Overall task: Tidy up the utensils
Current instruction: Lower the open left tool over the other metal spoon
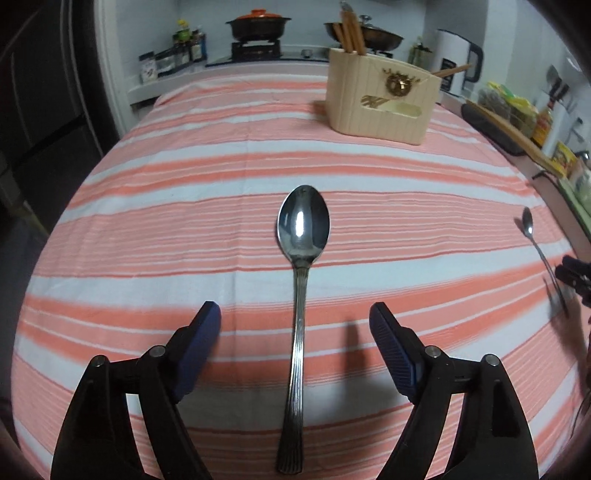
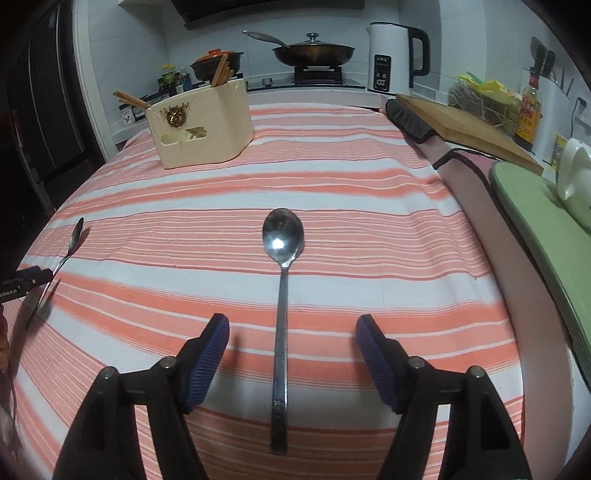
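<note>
A ribbed-handled steel spoon (image 1: 303,225) lies on the striped tablecloth (image 1: 147,229), bowl pointing away. My left gripper (image 1: 295,308) is open, its blue pads well clear on either side of the handle. A plain-handled spoon (image 2: 282,236) lies the same way, and my right gripper (image 2: 292,319) is open astride its handle without touching it. Each view catches the other spoon at its edge: the plain one (image 1: 529,225) and the ribbed one (image 2: 75,236). The cream utensil holder (image 1: 380,99) (image 2: 203,125), with wooden chopsticks (image 2: 221,74) in it, stands at the far side of the table.
Behind the table is a stove with a lidded pan (image 2: 314,51) and a clay pot (image 1: 258,26), plus a white kettle (image 2: 391,55). Along the right edge are a wooden cutting board (image 2: 465,125), a sauce bottle (image 2: 530,110) and a green tray (image 2: 546,229).
</note>
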Demonstrator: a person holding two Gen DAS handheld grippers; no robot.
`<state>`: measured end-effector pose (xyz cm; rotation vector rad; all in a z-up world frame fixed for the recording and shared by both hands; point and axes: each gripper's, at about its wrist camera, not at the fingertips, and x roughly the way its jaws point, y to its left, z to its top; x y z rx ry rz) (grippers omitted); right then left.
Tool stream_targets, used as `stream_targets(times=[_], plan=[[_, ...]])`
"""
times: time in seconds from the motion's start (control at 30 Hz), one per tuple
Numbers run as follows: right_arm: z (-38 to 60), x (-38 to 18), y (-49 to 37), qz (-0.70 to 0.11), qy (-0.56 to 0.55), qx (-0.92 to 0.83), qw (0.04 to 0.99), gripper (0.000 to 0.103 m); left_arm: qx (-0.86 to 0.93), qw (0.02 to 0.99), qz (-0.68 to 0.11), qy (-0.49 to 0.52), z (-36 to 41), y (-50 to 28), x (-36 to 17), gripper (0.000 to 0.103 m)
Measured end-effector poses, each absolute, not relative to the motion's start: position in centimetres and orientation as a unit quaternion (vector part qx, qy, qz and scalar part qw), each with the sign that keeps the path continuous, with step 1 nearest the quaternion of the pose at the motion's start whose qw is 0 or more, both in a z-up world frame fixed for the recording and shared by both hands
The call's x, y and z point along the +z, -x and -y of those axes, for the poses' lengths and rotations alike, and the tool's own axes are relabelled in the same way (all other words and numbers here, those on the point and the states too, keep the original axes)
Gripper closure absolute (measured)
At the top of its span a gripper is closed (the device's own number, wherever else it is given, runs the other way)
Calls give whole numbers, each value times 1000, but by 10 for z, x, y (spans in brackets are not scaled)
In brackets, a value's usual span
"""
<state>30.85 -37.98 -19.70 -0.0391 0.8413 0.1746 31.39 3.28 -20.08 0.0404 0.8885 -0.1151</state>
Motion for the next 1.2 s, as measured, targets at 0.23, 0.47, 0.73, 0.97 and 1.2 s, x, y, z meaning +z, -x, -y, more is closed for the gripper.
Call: stream_targets(times=[0.23,0.47,0.73,0.97,1.2], plan=[[370,-214,-322,-432,57,65,898,23,-26,894,-426,-140,-22,-326,-221,9],[373,-215,-330,-440,67,90,891,14,-48,882,-468,-17,-58,-342,-230,0],[368,-217,-362,-450,69,92,886,5,-68,880,-469,-39,-56,-354,-230,0],[362,-217,-384,-439,62,78,893,5,-66,882,-464,-35,-54,-373,-230,0],[360,-216,-392,-437,60,78,894,7,-74,887,-454,-42,-48,-387,-231,0]])
